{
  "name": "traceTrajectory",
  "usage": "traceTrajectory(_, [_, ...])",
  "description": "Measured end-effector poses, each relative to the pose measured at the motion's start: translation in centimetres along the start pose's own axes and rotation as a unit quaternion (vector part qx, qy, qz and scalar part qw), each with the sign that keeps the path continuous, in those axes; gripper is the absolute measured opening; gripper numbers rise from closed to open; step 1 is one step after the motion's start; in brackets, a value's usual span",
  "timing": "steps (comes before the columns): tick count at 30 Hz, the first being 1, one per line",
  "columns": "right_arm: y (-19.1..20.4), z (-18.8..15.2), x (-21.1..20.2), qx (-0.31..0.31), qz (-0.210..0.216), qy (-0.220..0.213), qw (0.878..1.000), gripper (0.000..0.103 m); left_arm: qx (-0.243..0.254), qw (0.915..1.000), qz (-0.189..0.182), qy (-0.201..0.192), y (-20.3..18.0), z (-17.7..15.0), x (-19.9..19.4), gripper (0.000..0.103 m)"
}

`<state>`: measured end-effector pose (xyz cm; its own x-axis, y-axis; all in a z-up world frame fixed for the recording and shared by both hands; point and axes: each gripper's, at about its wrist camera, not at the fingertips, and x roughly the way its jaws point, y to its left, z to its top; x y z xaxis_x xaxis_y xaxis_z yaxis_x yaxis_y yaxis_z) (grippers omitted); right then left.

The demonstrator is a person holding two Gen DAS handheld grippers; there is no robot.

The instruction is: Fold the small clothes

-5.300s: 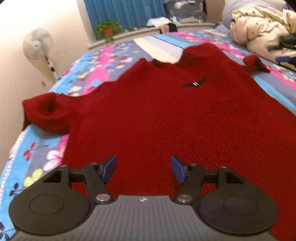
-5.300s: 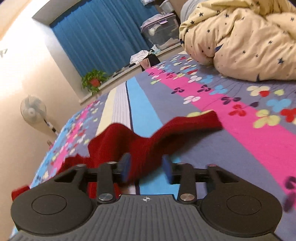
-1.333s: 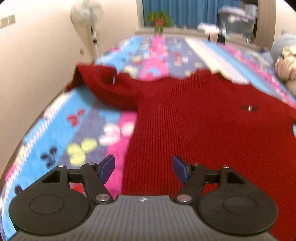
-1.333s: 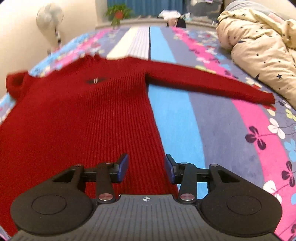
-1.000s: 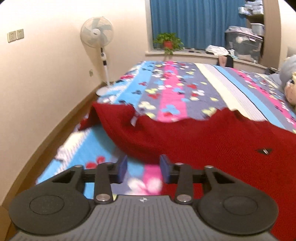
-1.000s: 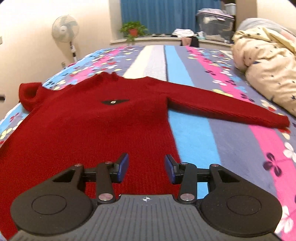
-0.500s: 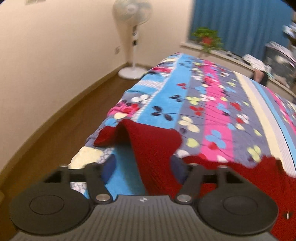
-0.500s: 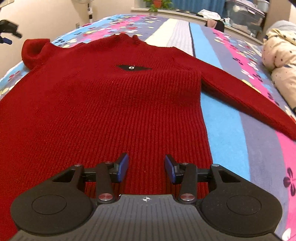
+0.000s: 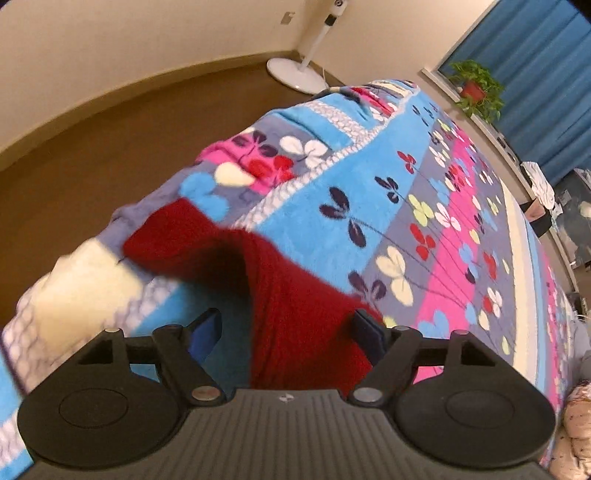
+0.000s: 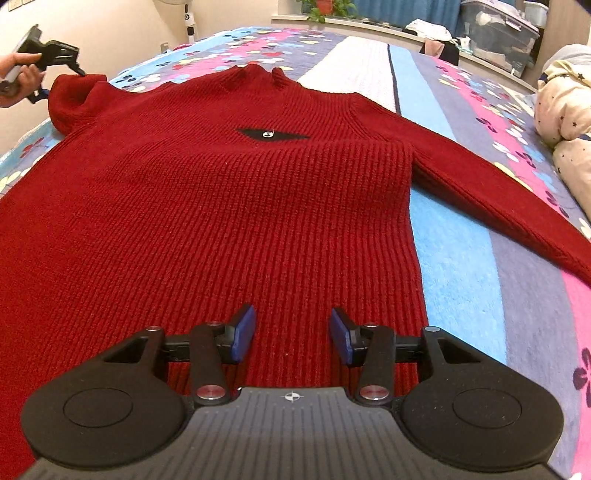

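Observation:
A dark red knit sweater (image 10: 229, 206) lies flat, front up, on the flowered bedspread (image 9: 369, 206). Its right sleeve (image 10: 498, 199) stretches out to the right. Its left sleeve (image 9: 295, 295) is bunched at the bed's left edge. My left gripper (image 9: 286, 325) hovers over that sleeve with its jaws opening wide. The sleeve lies between the fingers, and the pads do not press it. In the right wrist view a hand (image 10: 20, 72) holds the left gripper (image 10: 75, 68) at the sleeve's bunch (image 10: 70, 99). My right gripper (image 10: 293, 332) stands open just above the sweater's lower body, gripping nothing.
Brown floor (image 9: 92, 166) drops away left of the bed, with a fan's white base (image 9: 295, 74) by the wall. A star-print quilt (image 10: 565, 110) is heaped at the right. A potted plant (image 9: 476, 85) and storage boxes (image 10: 495, 33) stand at the far end.
The left gripper swung left and down to the bunched sleeve at the bed's edge, and its jaws spread wide. The right gripper sank closer to the sweater's body, then held still.

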<state>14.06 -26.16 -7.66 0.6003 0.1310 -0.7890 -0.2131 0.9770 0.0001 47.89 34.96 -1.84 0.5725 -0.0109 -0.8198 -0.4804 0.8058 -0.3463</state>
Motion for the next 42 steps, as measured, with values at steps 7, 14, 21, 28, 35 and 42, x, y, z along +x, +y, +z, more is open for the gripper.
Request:
traceTrajectory(7, [-0.1, -0.2, 0.1, -0.004, -0.001, -0.007, 1.0, 0.049, 0.053, 0.9967, -0.001, -0.062, -0.7, 1.2, -1.4, 0.013])
traceTrajectory(14, [0.0, -0.3, -0.1, -0.008, -0.003, -0.008, 1.0, 0.049, 0.04, 0.9823, -0.019, -0.182, 3.0, -2.3, -9.6, 0.012])
traceTrajectory(21, [0.1, -0.3, -0.2, -0.01, -0.006, -0.007, 1.0, 0.049, -0.079, 0.9808, -0.027, -0.176, 9.9, -11.0, -14.6, 0.013])
traceTrajectory(28, [0.8, -0.3, -0.4, -0.018, -0.02, -0.008, 1.0, 0.049, -0.161, 0.9798, -0.06, -0.102, 15.4, -13.7, -11.4, 0.053])
traceTrajectory(35, [1.0, -0.3, -0.2, -0.019, -0.023, -0.009, 1.0, 0.049, -0.212, 0.9677, -0.099, -0.094, 17.8, -13.2, -10.8, 0.064])
traceTrajectory(42, [1.1, -0.4, -0.1, -0.022, -0.026, -0.009, 0.999, 0.049, -0.137, 0.9735, -0.031, -0.18, 14.4, -12.3, -13.5, 0.014])
